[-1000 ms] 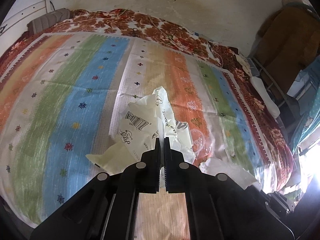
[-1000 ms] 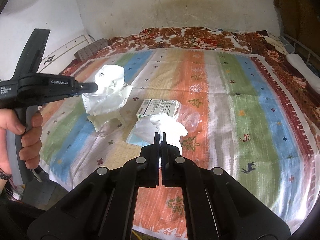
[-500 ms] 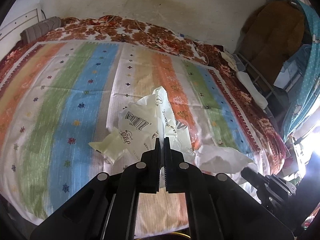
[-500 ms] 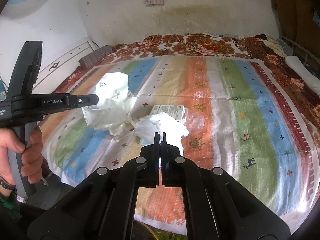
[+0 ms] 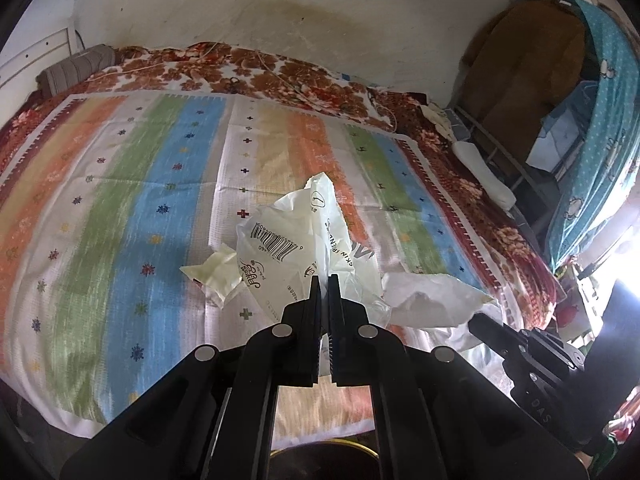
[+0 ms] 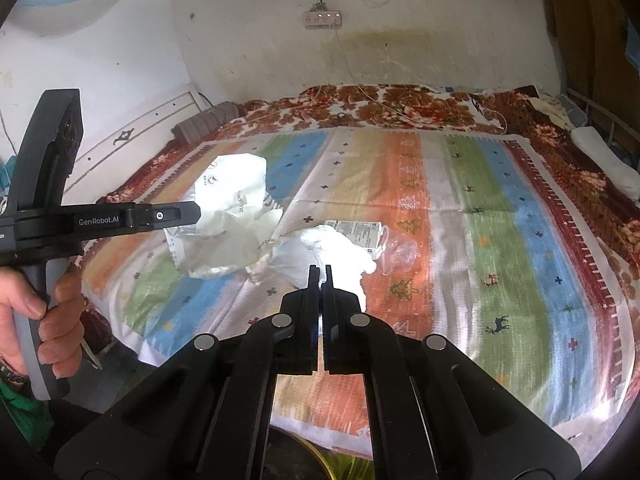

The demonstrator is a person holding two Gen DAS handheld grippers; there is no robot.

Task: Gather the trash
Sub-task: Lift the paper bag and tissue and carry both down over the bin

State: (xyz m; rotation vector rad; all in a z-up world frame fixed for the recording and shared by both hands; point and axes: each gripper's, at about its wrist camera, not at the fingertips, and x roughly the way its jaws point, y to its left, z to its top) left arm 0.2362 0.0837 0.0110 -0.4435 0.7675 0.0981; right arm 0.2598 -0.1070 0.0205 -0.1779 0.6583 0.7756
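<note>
Most of the bed (image 6: 500,240) lies bare: the striped cover is open across the right half of the right wrist frame and the whole left side of the left wrist frame, giving wide room to come in low from either flank. The clutter sits bunched near the frame centres. A large crumpled white bag (image 5: 296,248) fills the middle of the left wrist frame, with a folded tissue (image 5: 216,272) touching its left edge and a second white bag (image 5: 432,300) close on its right. Behind that, in the right wrist frame, a small printed box (image 6: 356,232) and a clear plastic wrapper (image 6: 400,250) block the centre. The left gripper (image 6: 196,212) reaches in from the left edge over the large bag.
</note>
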